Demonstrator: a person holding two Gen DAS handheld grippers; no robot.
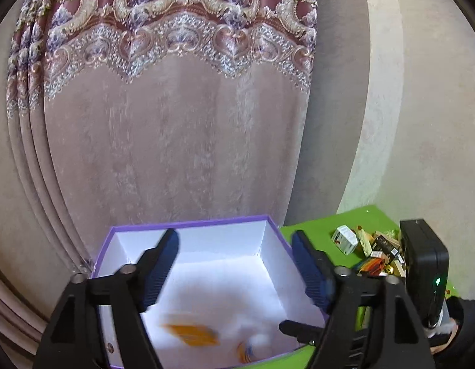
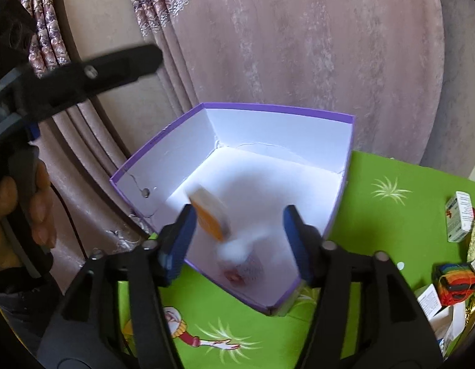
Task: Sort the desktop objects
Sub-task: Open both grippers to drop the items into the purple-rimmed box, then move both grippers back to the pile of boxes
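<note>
Desktop objects (image 1: pixel 372 250) lie heaped on the green table (image 2: pixel 391 215), right of a purple-edged white box (image 2: pixel 277 110). Left tongs (image 1: pixel 234 264) and right tongs (image 2: pixel 240 240) both hover over the box with jaws apart, gripping nothing. A blurred orange-and-white packet (image 2: pixel 209 215) and a blurred whitish item (image 2: pixel 237 258) sit inside the box.

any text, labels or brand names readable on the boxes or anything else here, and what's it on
None can be read.
white and green carton: printed lines, too small to read.
white carton: markings too small.
dark box: pale print, too small.
white leaflet: fine print, illegible.
orange and white pack inside the purple box: motion blurred, nothing legible.
green tablecloth: drawings only, no words.
</note>
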